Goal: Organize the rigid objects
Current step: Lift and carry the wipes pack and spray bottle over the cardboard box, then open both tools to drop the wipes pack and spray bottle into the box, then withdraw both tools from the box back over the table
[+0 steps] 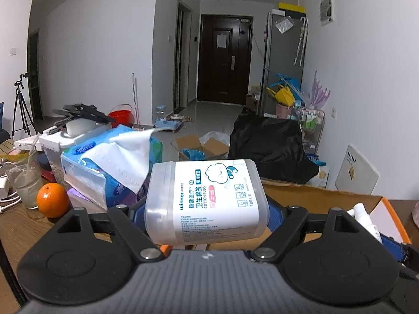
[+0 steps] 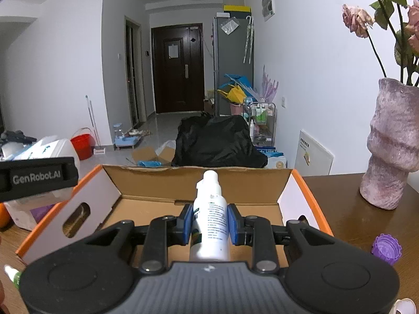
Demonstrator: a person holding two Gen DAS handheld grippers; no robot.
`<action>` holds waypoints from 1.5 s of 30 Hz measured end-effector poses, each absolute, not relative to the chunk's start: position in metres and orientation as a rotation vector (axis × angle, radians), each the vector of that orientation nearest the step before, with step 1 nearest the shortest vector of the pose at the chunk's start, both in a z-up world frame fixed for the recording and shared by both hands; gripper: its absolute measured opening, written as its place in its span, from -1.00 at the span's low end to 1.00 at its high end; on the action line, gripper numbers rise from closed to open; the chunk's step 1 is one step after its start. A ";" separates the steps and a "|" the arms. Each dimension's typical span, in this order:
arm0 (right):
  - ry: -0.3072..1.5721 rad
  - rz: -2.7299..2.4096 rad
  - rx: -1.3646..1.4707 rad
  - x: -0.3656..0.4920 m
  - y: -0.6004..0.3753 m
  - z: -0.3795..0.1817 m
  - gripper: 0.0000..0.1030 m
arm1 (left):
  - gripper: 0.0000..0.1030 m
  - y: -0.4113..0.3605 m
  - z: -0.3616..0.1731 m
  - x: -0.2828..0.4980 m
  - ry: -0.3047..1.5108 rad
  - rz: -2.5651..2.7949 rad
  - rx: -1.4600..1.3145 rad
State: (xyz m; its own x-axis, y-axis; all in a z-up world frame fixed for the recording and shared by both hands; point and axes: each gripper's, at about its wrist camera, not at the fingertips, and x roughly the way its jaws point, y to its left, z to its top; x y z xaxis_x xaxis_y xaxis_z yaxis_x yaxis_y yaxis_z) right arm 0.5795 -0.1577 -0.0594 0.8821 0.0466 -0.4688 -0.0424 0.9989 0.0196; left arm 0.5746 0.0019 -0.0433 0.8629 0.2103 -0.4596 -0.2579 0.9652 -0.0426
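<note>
Both items are carried toward the cardboard box (image 2: 199,191) on the table (image 2: 345,209). Left claw (image 1: 207,209): clamped on a cotton bud tub (image 1: 207,201), held sideways above the box's near left edge, just beside a tissue pack (image 1: 110,167). Right claw (image 2: 209,222): closed tight on a white spray bottle (image 2: 210,209), held upright over the open box. Step judged: placement. Next, each item needs lowering into the box floor, kept apart, then release. Orange (image 1: 51,200) is left untouched.

Both wrist views close over cardboard box (image 2: 199,185)
</note>
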 end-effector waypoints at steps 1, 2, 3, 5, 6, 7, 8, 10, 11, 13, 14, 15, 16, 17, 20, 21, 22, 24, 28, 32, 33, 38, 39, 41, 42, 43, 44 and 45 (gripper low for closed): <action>0.493 0.045 0.008 0.581 -0.157 -0.060 -0.48 | 0.64 0.002 -0.046 0.576 0.476 0.246 -0.101; 0.497 0.044 0.007 0.582 -0.157 -0.061 -0.48 | 0.64 0.001 -0.048 0.578 0.480 0.246 -0.097; 0.501 0.044 0.005 0.583 -0.157 -0.062 -0.48 | 0.64 0.001 -0.050 0.579 0.485 0.244 -0.094; 0.508 0.046 -0.004 0.584 -0.155 -0.064 -0.48 | 0.64 0.000 -0.054 0.581 0.494 0.240 -0.085; 0.511 0.046 -0.009 0.585 -0.154 -0.065 -0.48 | 0.64 -0.001 -0.054 0.581 0.497 0.235 -0.081; 0.515 0.046 -0.012 0.586 -0.153 -0.066 -0.48 | 0.64 -0.001 -0.055 0.582 0.499 0.229 -0.079; 0.518 0.046 -0.012 0.586 -0.153 -0.067 -0.48 | 0.64 -0.001 -0.055 0.582 0.498 0.221 -0.078; 0.525 0.045 -0.008 0.590 -0.153 -0.067 -0.48 | 0.64 -0.003 -0.055 0.581 0.493 0.202 -0.070; 0.526 0.044 -0.007 0.592 -0.153 -0.066 -0.48 | 0.64 -0.005 -0.055 0.580 0.490 0.190 -0.063; 0.530 0.037 -0.012 0.595 -0.154 -0.066 -0.48 | 0.64 -0.008 -0.056 0.581 0.490 0.172 -0.051; 0.534 0.034 -0.014 0.596 -0.155 -0.067 -0.48 | 0.63 -0.009 -0.056 0.581 0.491 0.169 -0.045; 0.540 0.031 -0.016 0.596 -0.156 -0.068 -0.48 | 0.63 -0.011 -0.057 0.581 0.496 0.166 -0.040; 0.548 0.029 -0.019 0.597 -0.156 -0.068 -0.48 | 0.63 -0.011 -0.057 0.582 0.503 0.159 -0.038; 0.560 0.026 -0.022 0.599 -0.156 -0.069 -0.47 | 0.64 -0.011 -0.058 0.583 0.512 0.153 -0.042; 0.587 0.001 -0.017 0.602 -0.159 -0.069 -0.42 | 0.84 -0.014 -0.056 0.581 0.507 0.146 -0.034; 0.590 -0.006 -0.020 0.602 -0.160 -0.069 -0.20 | 1.00 -0.015 -0.055 0.580 0.501 0.151 -0.028; 0.590 -0.013 -0.022 0.602 -0.161 -0.069 -0.06 | 1.00 -0.016 -0.054 0.578 0.490 0.158 -0.022; 0.579 -0.024 -0.023 0.600 -0.165 -0.068 0.39 | 1.00 -0.016 -0.052 0.577 0.486 0.160 -0.021; 0.569 -0.029 -0.028 0.598 -0.167 -0.068 0.66 | 1.00 -0.011 -0.052 0.580 0.504 0.165 -0.042; 0.560 -0.024 -0.032 0.596 -0.167 -0.067 0.96 | 1.00 -0.008 -0.054 0.582 0.524 0.170 -0.055; 0.559 -0.021 -0.031 0.595 -0.167 -0.067 0.99 | 1.00 -0.008 -0.054 0.582 0.525 0.171 -0.054; 0.558 -0.025 -0.030 0.593 -0.167 -0.066 1.00 | 1.00 -0.008 -0.053 0.581 0.522 0.175 -0.058; 0.558 -0.027 -0.030 0.593 -0.167 -0.066 1.00 | 1.00 -0.007 -0.053 0.581 0.522 0.174 -0.061; 0.559 -0.028 -0.029 0.592 -0.167 -0.066 1.00 | 1.00 -0.007 -0.053 0.581 0.525 0.174 -0.065; 0.559 -0.028 -0.029 0.592 -0.167 -0.066 1.00 | 1.00 -0.006 -0.053 0.581 0.527 0.176 -0.066; 0.559 -0.027 -0.030 0.591 -0.167 -0.066 1.00 | 1.00 -0.006 -0.053 0.581 0.528 0.178 -0.066; 0.559 -0.027 -0.033 0.591 -0.167 -0.066 1.00 | 1.00 -0.006 -0.052 0.581 0.529 0.179 -0.068; 0.559 -0.027 -0.035 0.590 -0.167 -0.065 1.00 | 1.00 -0.005 -0.052 0.581 0.530 0.179 -0.071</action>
